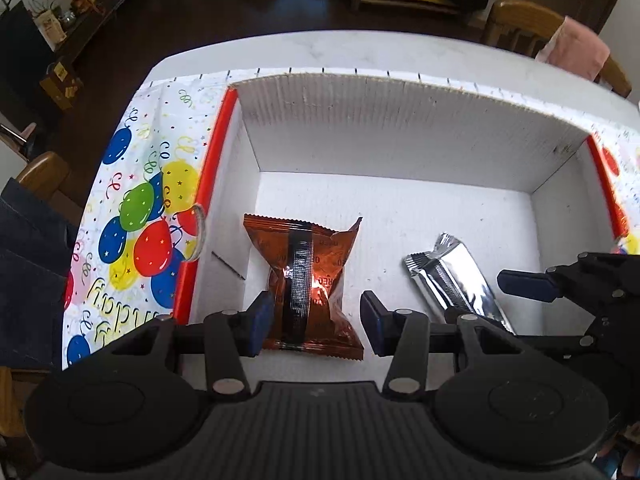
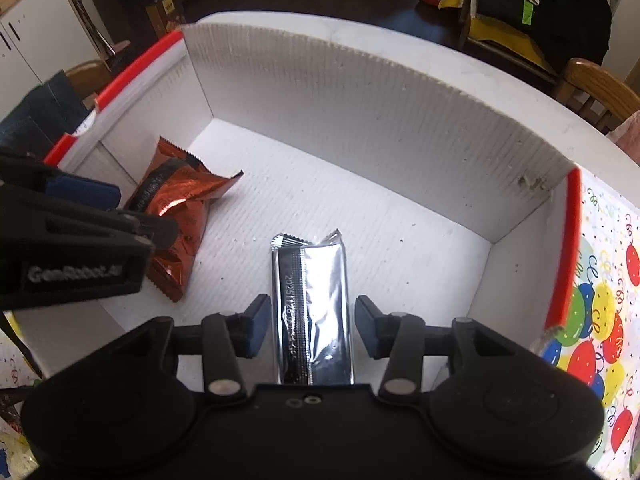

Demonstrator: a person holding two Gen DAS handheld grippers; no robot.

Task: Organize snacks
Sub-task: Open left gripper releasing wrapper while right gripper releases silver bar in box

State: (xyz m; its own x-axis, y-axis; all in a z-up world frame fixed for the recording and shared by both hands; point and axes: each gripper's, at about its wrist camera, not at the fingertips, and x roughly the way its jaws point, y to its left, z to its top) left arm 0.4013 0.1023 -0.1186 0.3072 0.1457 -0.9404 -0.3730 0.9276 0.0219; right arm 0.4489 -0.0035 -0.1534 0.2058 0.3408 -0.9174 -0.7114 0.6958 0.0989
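Both packets lie on the floor of the white box. The left claw straddles the orange packet, jaws spread, not pinching. The right claw likewise straddles the silver packet, whose long axis runs straight ahead between its spread jaws.

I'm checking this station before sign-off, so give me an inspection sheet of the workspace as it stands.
Surface: white table, balloon-print cloth on it.
Job's things: orange snack packet and silver snack bar lying inside the white box, apart from each other.
Clutter: nothing seen.
Grippers: left gripper straddles the orange packet, right gripper straddles the silver bar; pads clear of both.
Cables: nothing seen.
Surroundings: wooden chair, dark floor, shelving with oddments.
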